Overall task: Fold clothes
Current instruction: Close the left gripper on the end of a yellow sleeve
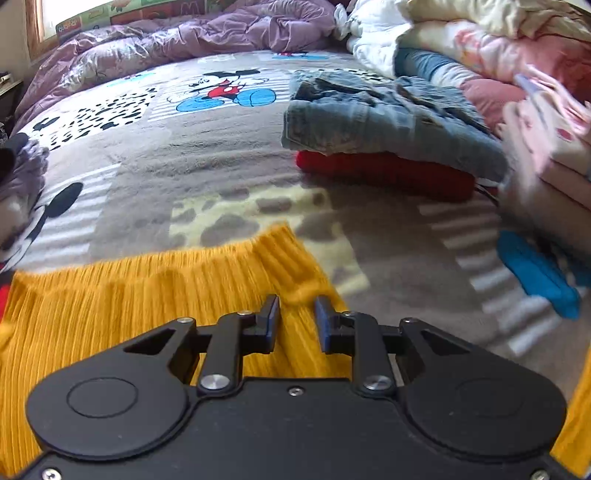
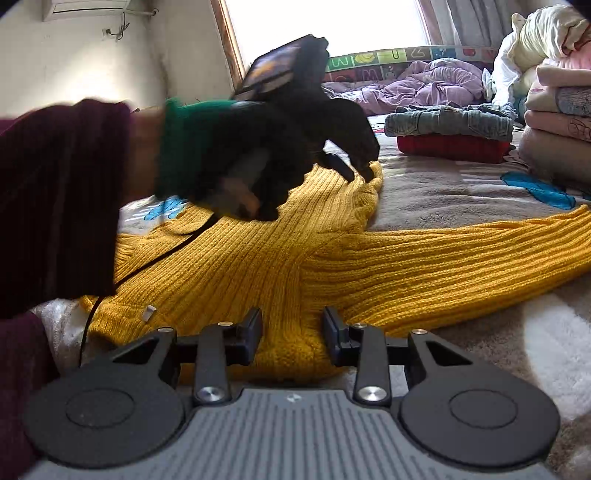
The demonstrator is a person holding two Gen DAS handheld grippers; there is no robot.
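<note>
Sweater [image 2: 295, 258] – mustard yellow, ribbed knit. Blanket [image 1: 155, 155] – grey with cartoon-mouse panels, black spots on white, stripes, blue patches. Folded jeans [image 1: 369, 118] faded blue, on a red garment [image 1: 384, 173]. Quilt [image 1: 184, 40] lilac. Tongs [image 1: 296, 320] black, blue pads. Sleeve [image 2: 55, 203] maroon; glove [image 2: 280, 147] black, green cuff.

A grey cartoon-print blanket [image 1: 155, 155] covers the bed. A crumpled purple duvet [image 1: 192, 37] lies at its far end. An air conditioner [image 2: 86, 8] hangs on the wall, beside a bright window [image 2: 328, 26] with a wooden frame.
</note>
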